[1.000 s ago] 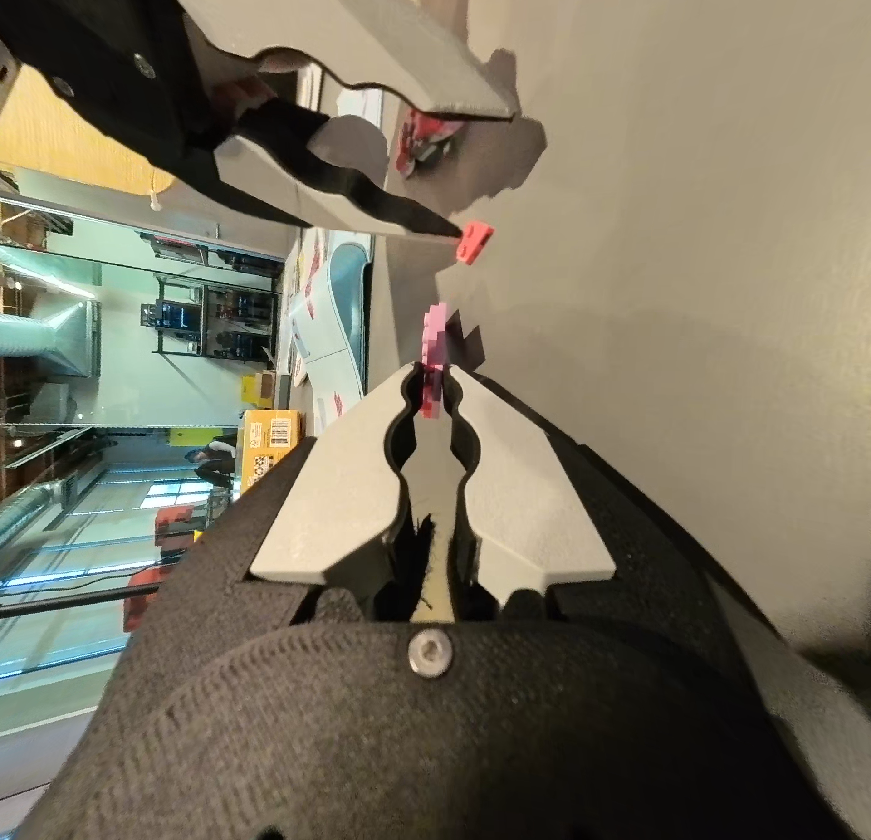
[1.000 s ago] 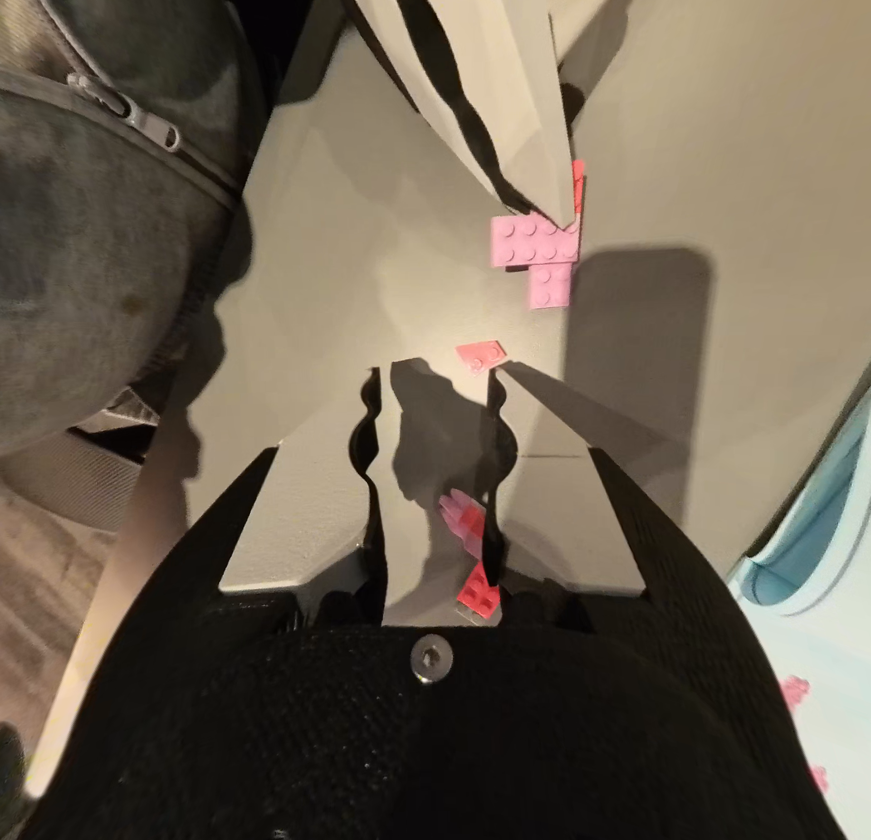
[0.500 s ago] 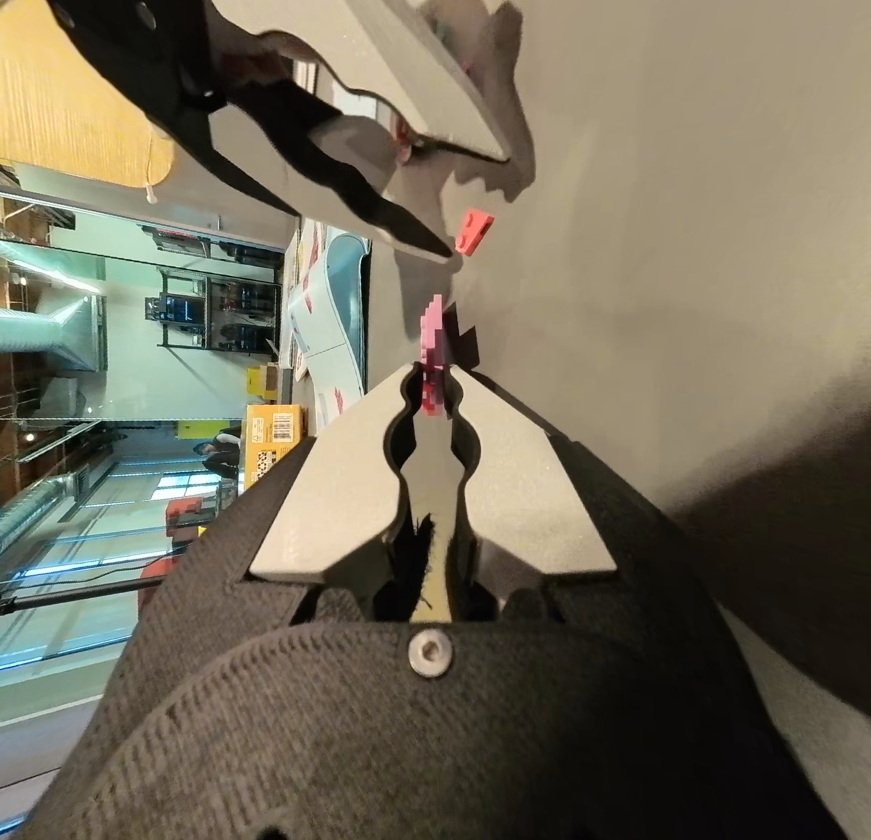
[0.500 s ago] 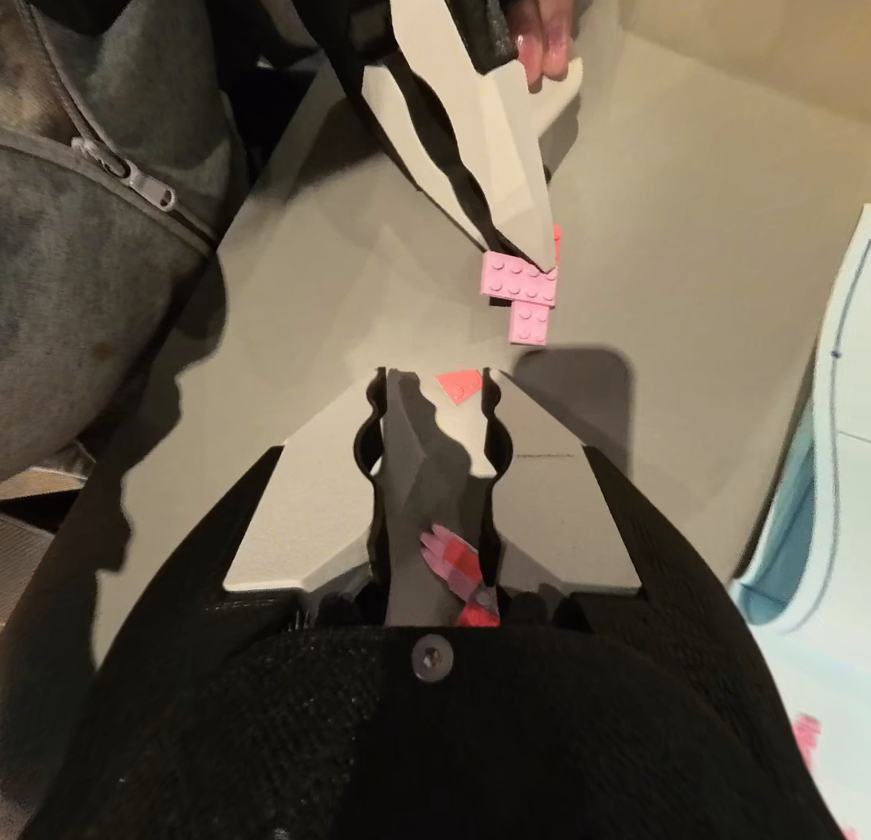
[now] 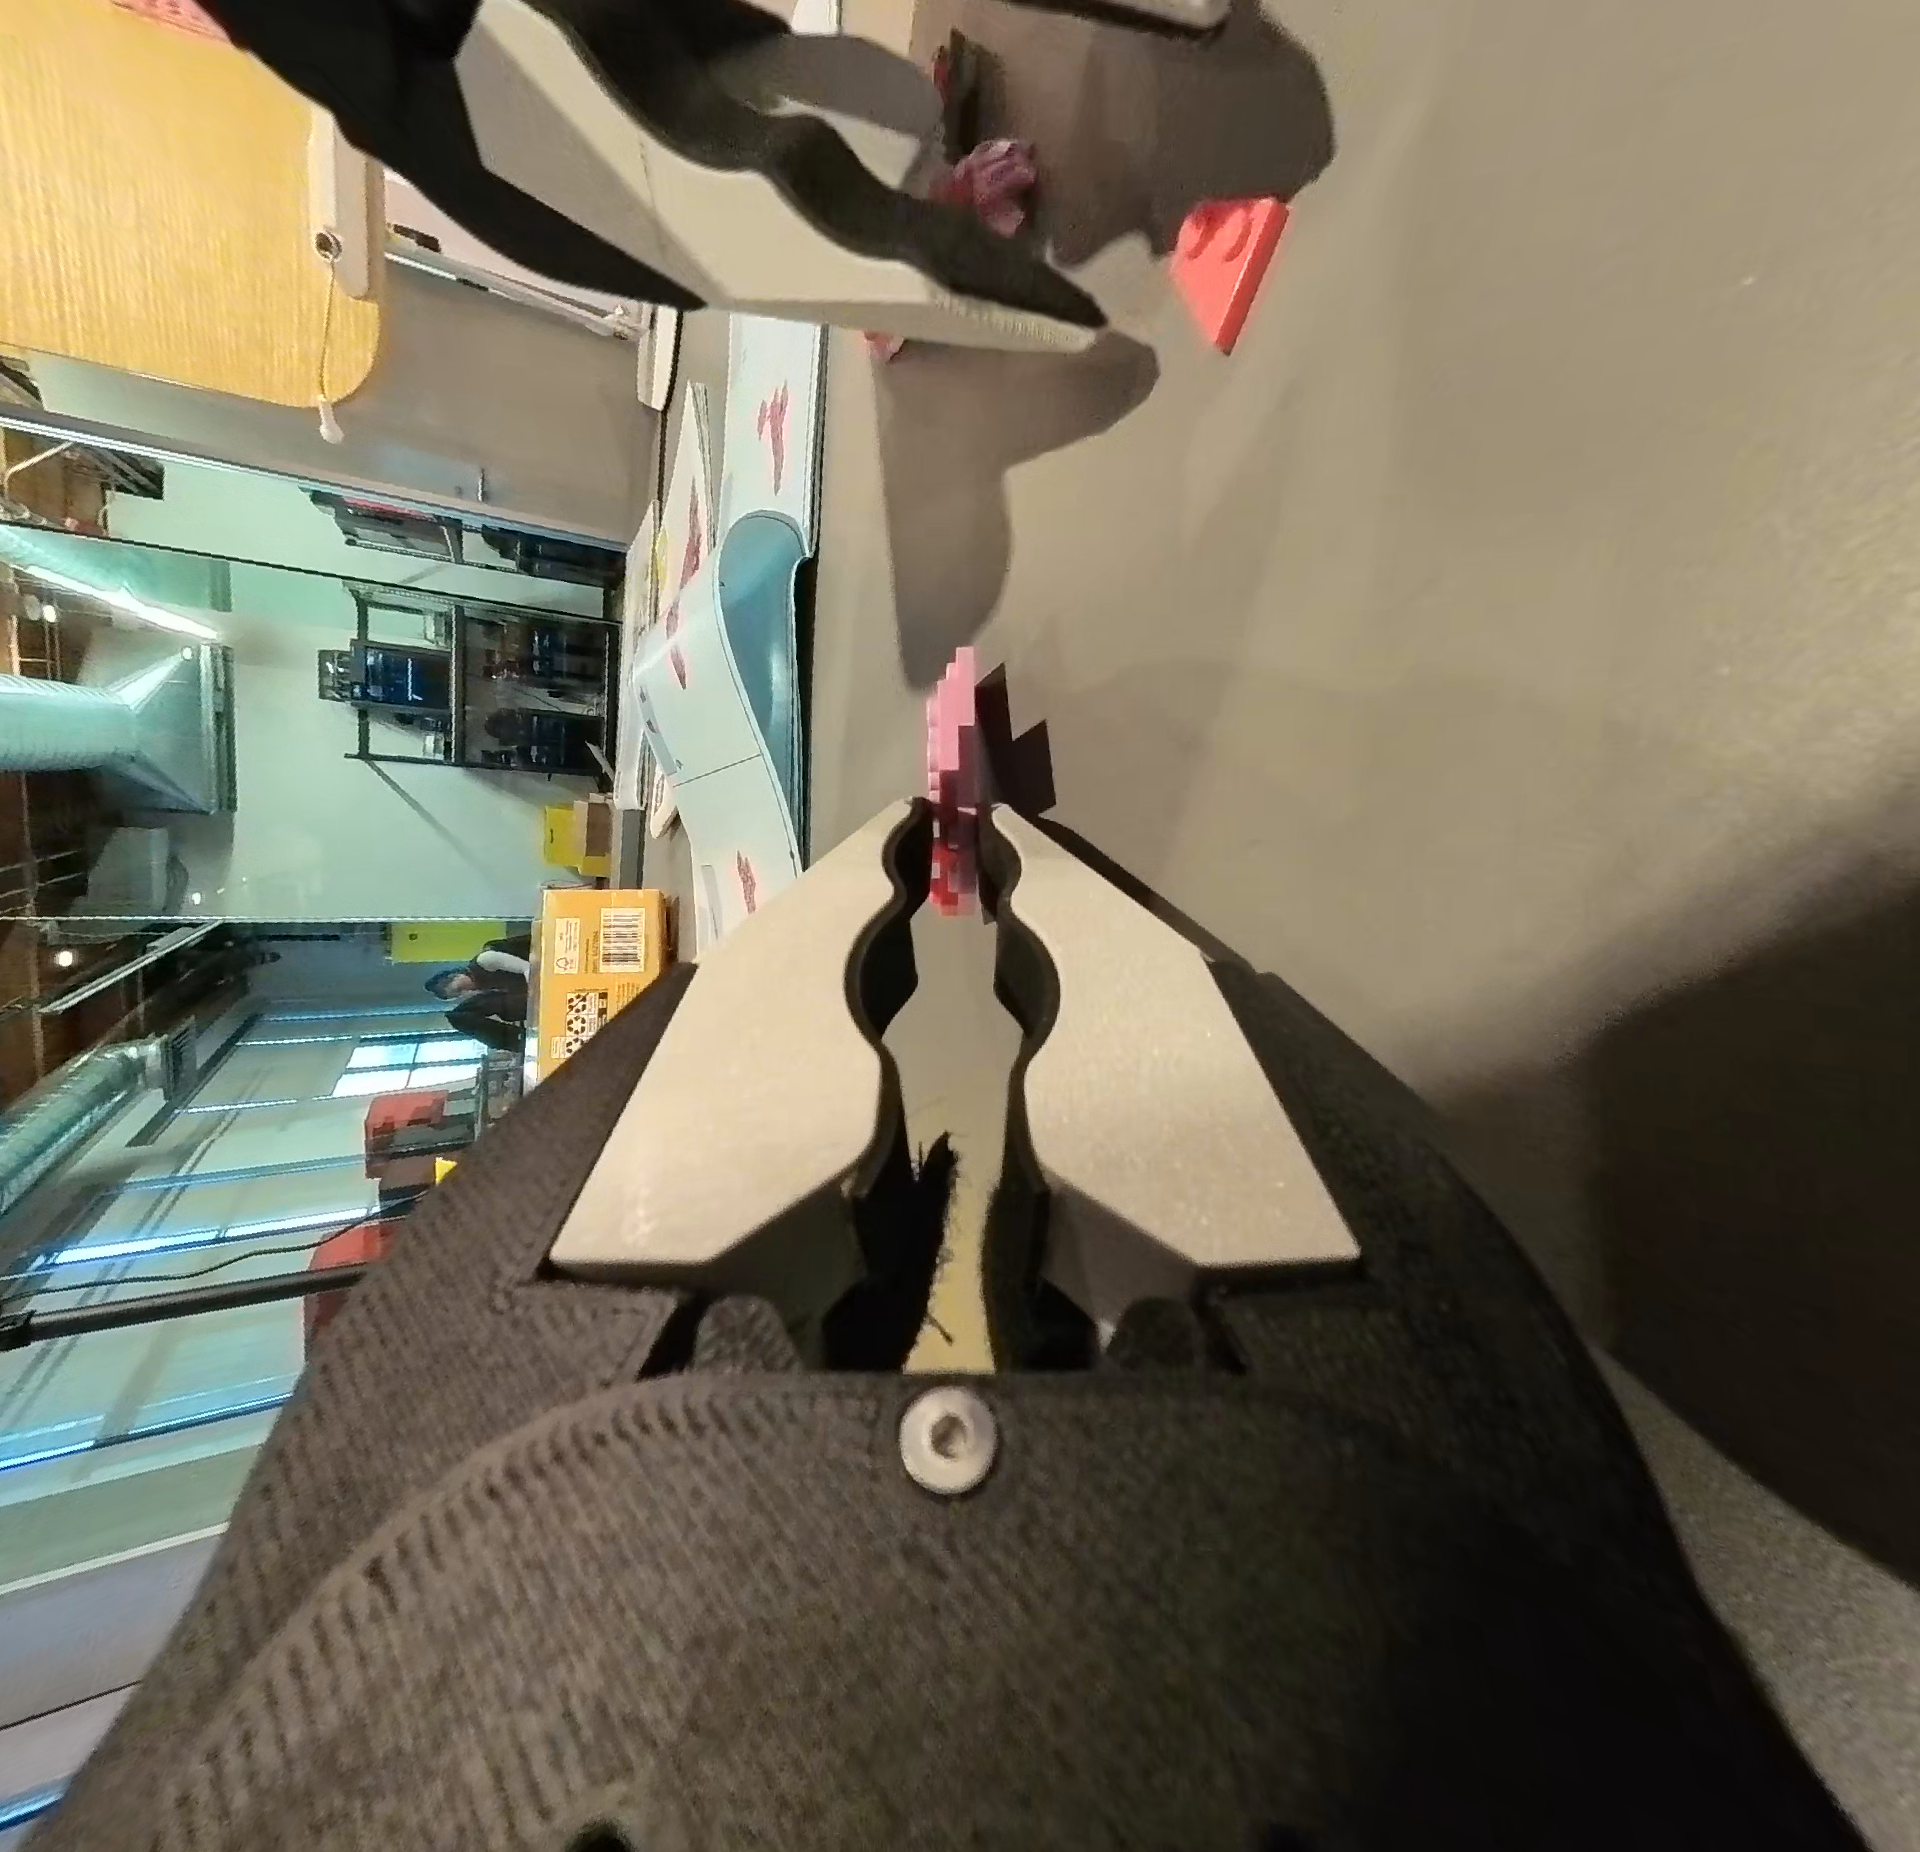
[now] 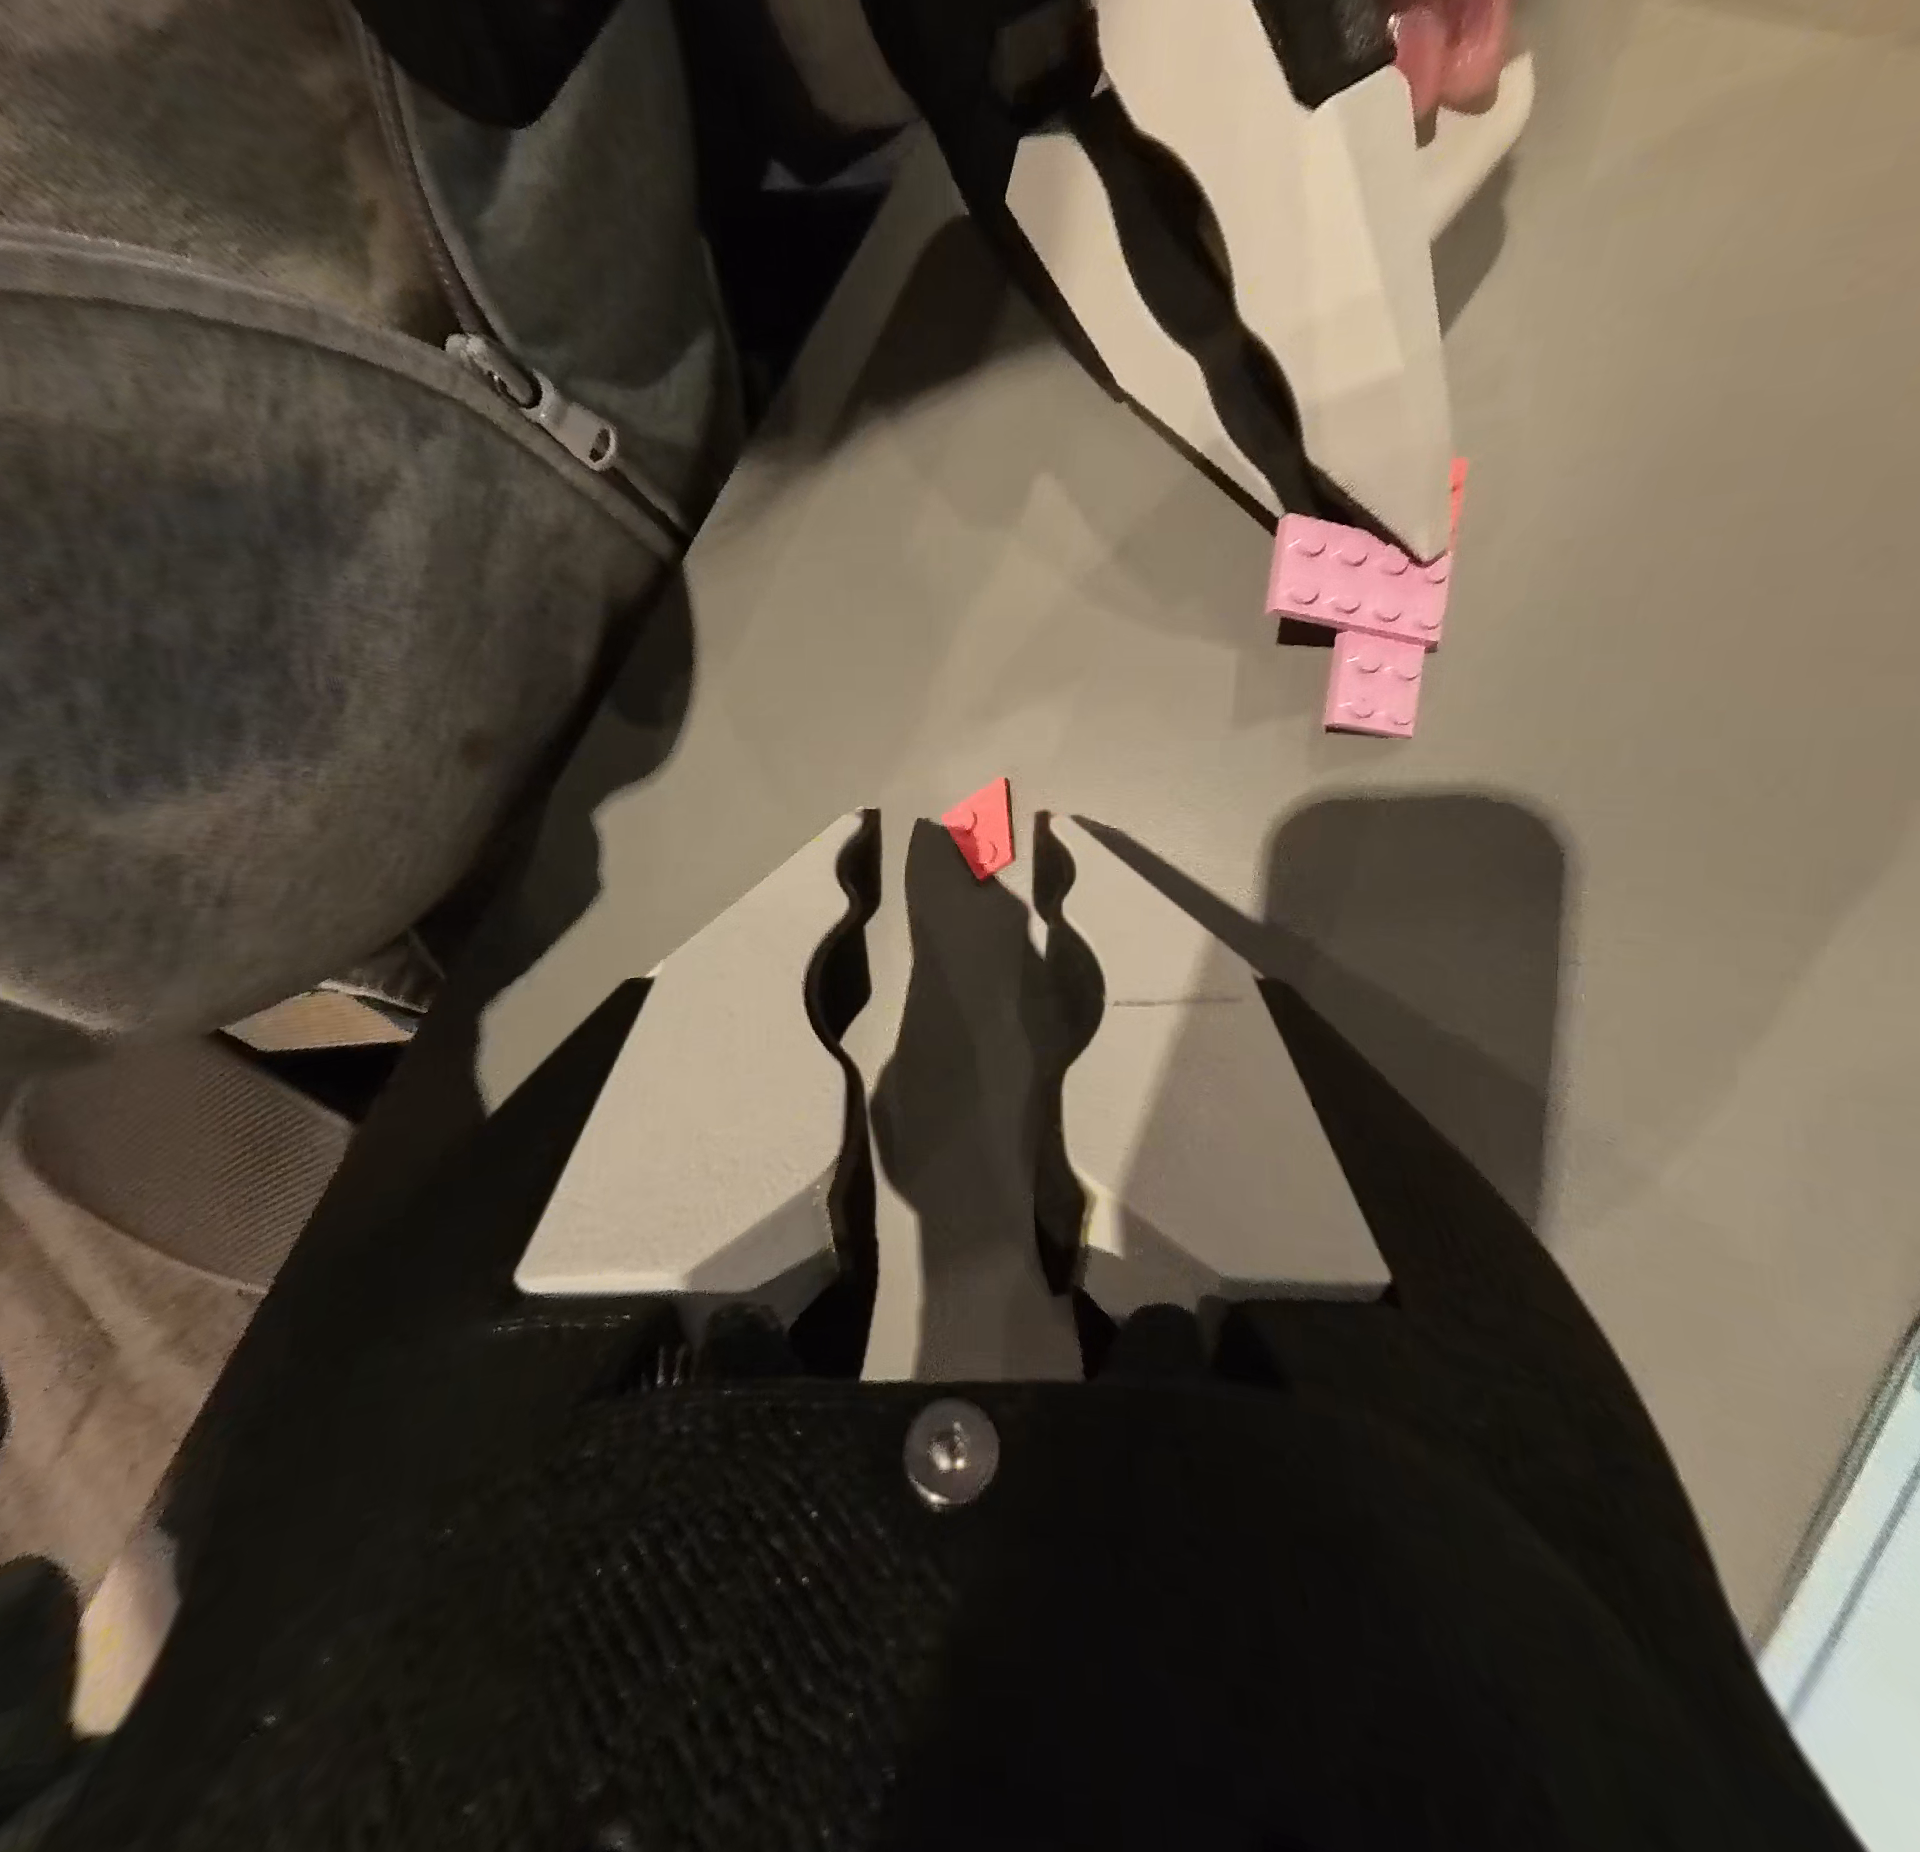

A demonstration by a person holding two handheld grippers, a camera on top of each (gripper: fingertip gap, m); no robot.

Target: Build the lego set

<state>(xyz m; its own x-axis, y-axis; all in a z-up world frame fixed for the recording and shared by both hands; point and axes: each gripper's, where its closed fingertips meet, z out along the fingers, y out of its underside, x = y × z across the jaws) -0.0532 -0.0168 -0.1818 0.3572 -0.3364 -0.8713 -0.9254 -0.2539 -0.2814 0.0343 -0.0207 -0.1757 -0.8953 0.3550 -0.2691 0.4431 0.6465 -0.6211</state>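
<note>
I count two hand-held grippers: my left hand-held gripper (image 5: 956, 815) and my right hand-held gripper (image 6: 958, 815). There is one pink plate assembly (image 6: 1361, 607), pinched at the left tips; I make out two pink plates in it and a red piece behind, though I cannot tell how many red pieces. One loose red wedge plate (image 6: 982, 831) lies on the one grey surface (image 6: 1662, 452). One open instruction booklet (image 5: 717, 701) lies farther off, and one yellow box (image 5: 603, 971).
</note>
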